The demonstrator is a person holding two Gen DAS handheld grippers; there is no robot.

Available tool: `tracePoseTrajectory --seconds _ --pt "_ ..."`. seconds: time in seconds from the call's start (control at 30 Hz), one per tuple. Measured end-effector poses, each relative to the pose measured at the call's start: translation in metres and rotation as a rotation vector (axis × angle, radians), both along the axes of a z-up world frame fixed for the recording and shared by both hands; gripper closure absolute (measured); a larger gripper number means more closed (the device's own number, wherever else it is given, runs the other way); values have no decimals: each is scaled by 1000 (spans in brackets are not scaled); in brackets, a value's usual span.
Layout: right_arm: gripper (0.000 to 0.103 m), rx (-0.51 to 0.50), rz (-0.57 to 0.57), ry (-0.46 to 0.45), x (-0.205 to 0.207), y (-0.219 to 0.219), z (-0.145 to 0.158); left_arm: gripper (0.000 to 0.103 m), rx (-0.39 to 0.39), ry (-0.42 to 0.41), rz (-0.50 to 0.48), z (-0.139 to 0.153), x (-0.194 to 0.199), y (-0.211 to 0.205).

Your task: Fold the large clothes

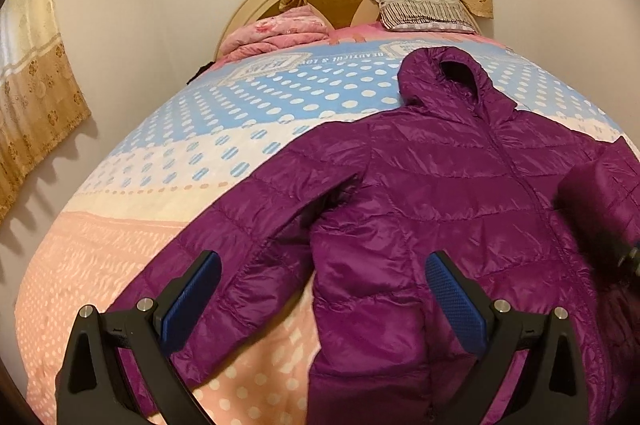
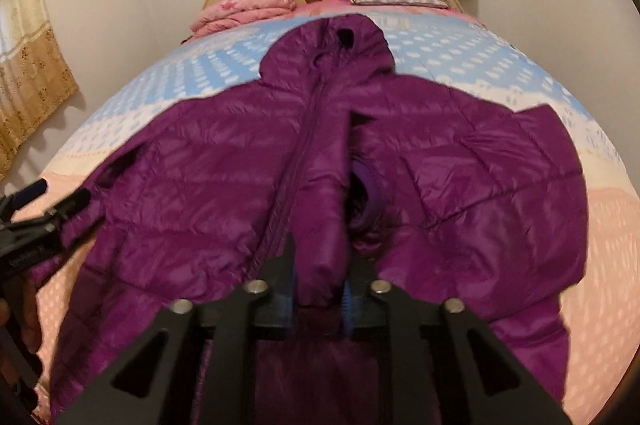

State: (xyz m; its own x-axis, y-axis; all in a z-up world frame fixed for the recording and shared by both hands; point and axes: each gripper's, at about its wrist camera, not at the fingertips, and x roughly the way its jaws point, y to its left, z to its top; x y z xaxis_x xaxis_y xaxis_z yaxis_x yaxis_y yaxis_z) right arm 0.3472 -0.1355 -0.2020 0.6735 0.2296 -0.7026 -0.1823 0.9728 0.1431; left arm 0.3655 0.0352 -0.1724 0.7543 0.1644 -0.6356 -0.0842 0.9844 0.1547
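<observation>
- Left wrist view: a shiny purple quilted hooded puffer jacket [image 1: 440, 193] lies front-up on the dotted pink, cream and blue bed cover [image 1: 160, 165]. Its long axis runs away from the camera, with the hood [image 1: 452, 73] towards the headboard and the hem nearest.
- Same view: the left hand-held gripper [image 1: 323, 259] hangs released over the jacket, its blue pads wide apart with nothing between them. Below it, the outspread sleeve [image 1: 240, 225] runs down and to the left, from the armpit towards the near edge of the bed.
- Same view: the far side of the jacket is cut off at the right rim, so its other sleeve cannot be read here.
- Right wrist view: the other sleeve is folded in across the chest, and its cuff end [image 2: 320, 257] lies beside the zip.
- Same view: the right hand-held gripper [image 2: 320, 265] has its jaws parted around that cuff (the frame is blurred, but the pads do not appear to pinch it), so it reads as released.
- Judgement: the outspread sleeve remains to be folded inward. It lies just below and to the left of the left hand-held gripper, which is the nearer one. Only the right wrist view shows the whole jacket.
</observation>
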Motion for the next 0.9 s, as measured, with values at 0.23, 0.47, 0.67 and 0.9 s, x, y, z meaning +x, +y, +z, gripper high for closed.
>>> tracePoseTrajectory --seconds 0.23,0.47,0.67,0.9 --pt "13 -25 58 -99 -59 -20 24 1 -28 -27 -39 21 -5 -24" --pt "8 -169 -68 -160 -93 -68 20 1 -140 36 -191 25 0 -90" --pt "8 -166 -101 -148 -107 -87 0 1 -113 83 -286 9 14 -157" --pt "8 -149 -100 -149 -115 -90 -15 87 -49 186 -390 -24 27 -191"
